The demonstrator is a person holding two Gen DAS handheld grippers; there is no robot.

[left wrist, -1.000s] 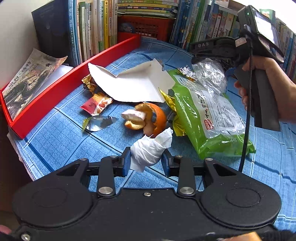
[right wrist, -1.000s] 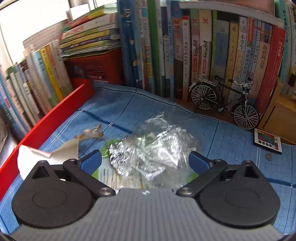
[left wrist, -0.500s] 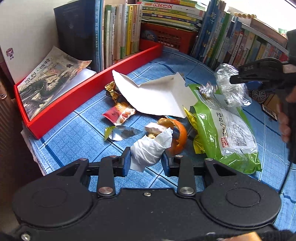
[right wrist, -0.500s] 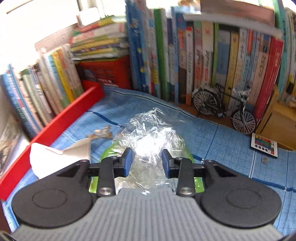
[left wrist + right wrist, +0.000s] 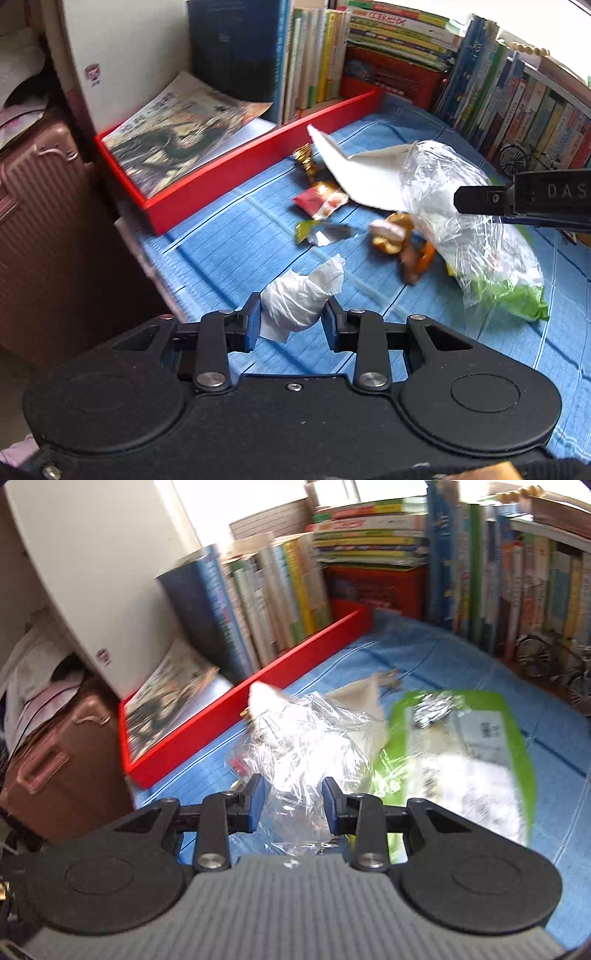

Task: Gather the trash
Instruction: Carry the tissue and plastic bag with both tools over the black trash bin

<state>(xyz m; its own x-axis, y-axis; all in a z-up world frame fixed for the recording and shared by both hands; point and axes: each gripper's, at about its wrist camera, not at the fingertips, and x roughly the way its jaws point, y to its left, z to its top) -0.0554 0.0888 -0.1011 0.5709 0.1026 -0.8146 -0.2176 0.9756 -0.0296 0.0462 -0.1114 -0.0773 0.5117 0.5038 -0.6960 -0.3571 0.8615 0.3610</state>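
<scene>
My left gripper [image 5: 291, 322] is shut on a crumpled white tissue [image 5: 301, 297], held above the blue tablecloth [image 5: 229, 251]. My right gripper [image 5: 293, 802] is shut on a crinkled clear plastic bag [image 5: 295, 753]; in the left wrist view that bag [image 5: 443, 206] hangs from the right gripper's finger [image 5: 484, 199] above the litter. On the cloth lie a green snack bag [image 5: 461, 746], orange peel [image 5: 402, 240], a torn white paper [image 5: 365, 173], a red wrapper [image 5: 320, 199], a gold wrapper [image 5: 306, 159] and a silver foil piece [image 5: 325, 233].
A red tray [image 5: 221, 177] holding a magazine [image 5: 173, 140] borders the cloth on the left. Rows of books [image 5: 517, 96] and a red basket [image 5: 391, 74] line the back. A brown suitcase [image 5: 48, 229] stands left of the table edge. A toy bicycle [image 5: 515, 157] stands by the books.
The right gripper closed on the clear plastic bag and lifted it up and leftward off the green bag. The left gripper drew back left with the tissue still held.
</scene>
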